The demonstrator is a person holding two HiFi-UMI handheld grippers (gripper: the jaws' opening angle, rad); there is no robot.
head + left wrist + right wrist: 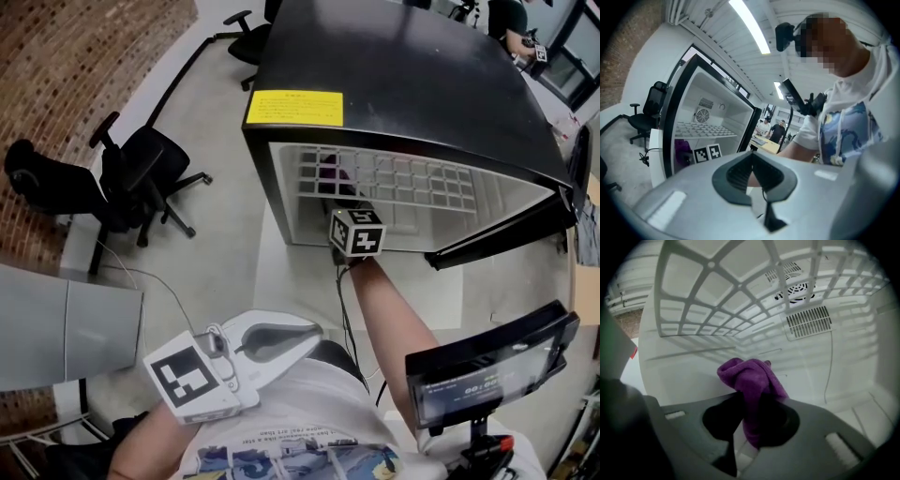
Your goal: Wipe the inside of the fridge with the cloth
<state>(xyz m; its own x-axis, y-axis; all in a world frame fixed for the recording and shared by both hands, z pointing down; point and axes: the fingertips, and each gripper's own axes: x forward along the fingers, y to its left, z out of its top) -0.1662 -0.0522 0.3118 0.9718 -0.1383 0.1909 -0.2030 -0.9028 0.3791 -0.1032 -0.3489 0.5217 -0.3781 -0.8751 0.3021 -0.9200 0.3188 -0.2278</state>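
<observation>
The black fridge (412, 84) stands open, with a white inside and a white wire shelf (394, 178) across it. My right gripper (349, 211) reaches in under that shelf, its marker cube (357, 232) at the opening. In the right gripper view, the right gripper (752, 413) is shut on a bunched purple cloth (752, 380), held just off the white back wall (693, 376). The cloth (330, 173) shows dimly through the shelf. My left gripper (272, 339) hangs outside, low near the person's chest. In its own view the left gripper (752, 171) is shut on nothing and faces the fridge (708, 126).
The fridge door (506, 234) swings open to the right. A vent grille (808, 320) and fan (794, 287) sit on the back wall. Two office chairs (112, 183) stand on the floor at left. A monitor (487, 370) is at lower right.
</observation>
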